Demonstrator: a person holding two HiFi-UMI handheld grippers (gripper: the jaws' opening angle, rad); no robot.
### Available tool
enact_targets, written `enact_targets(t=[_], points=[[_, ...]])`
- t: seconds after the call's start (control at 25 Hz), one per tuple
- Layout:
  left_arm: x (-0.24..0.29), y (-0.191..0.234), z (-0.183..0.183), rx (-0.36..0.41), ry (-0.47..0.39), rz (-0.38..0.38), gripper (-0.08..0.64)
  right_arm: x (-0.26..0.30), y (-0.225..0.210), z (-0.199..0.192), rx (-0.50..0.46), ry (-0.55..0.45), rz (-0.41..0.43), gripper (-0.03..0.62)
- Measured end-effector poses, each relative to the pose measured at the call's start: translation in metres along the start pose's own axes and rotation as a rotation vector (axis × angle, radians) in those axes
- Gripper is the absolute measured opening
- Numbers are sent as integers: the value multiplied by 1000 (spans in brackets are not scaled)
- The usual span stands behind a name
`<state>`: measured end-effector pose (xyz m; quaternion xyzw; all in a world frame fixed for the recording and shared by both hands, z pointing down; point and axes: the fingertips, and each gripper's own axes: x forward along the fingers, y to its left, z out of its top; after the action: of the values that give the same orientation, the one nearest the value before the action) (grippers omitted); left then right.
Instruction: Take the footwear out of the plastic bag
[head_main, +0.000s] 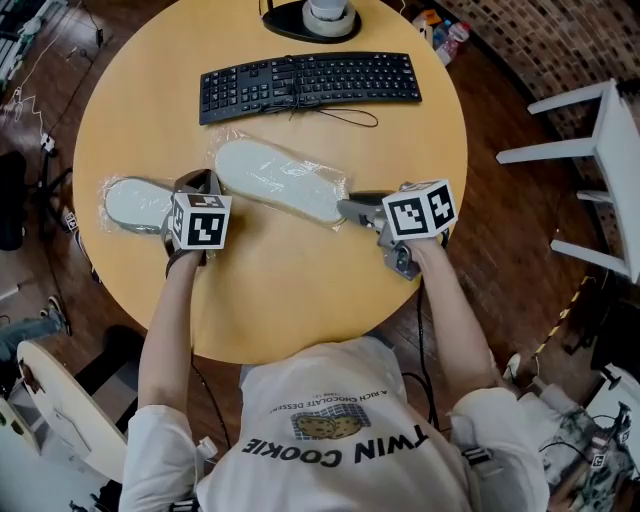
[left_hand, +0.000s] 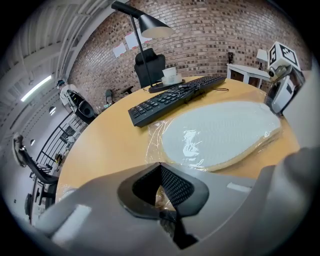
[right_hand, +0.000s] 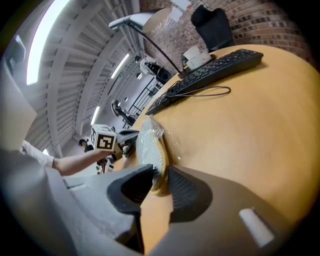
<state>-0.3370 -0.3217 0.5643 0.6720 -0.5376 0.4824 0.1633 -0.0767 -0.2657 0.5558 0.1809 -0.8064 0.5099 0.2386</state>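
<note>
Likely light, bendy slipper (head_main: 280, 180); slick plastic bag (head_main: 224, 142). Right tongs (right_hand: 161, 172) pinch slipper's near end through film; left tongs (left_hand: 161, 182) clamp other bagged slipper (head_main: 135, 203).

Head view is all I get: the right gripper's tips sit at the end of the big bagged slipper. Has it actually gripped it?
Observer: Yes. The right gripper view shows the right gripper with the big bagged slipper end-on between its pads, both pressing on it.
Operator: And the left one?
Observer: The left gripper has its tips together, crinkled plastic of the smaller bagged slipper pinched just behind them.
Operator: Anything overhead?
Observer: A black lamp shade hangs above the table beyond the keyboard.
</note>
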Motion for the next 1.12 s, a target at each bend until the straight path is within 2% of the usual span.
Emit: enact_targets(t=[0.08,0.16,0.56,0.92,1.12], points=[[-1,0,0,1,0,1,2,-3,1,1,75,-45,34,81],[-1,0,0,2,-1,4,2,-6,2,2,105,-81,44,75],[-2,0,0,-1,1,15,1,-25,5,-10,184,-182,84,69],[-2,-1,0,1,-3,24,2,-56,-1,-44,253,-258,103,69],[-3,0,0,7,-6,30,2,-75,-6,-59,260,-278,71,69]])
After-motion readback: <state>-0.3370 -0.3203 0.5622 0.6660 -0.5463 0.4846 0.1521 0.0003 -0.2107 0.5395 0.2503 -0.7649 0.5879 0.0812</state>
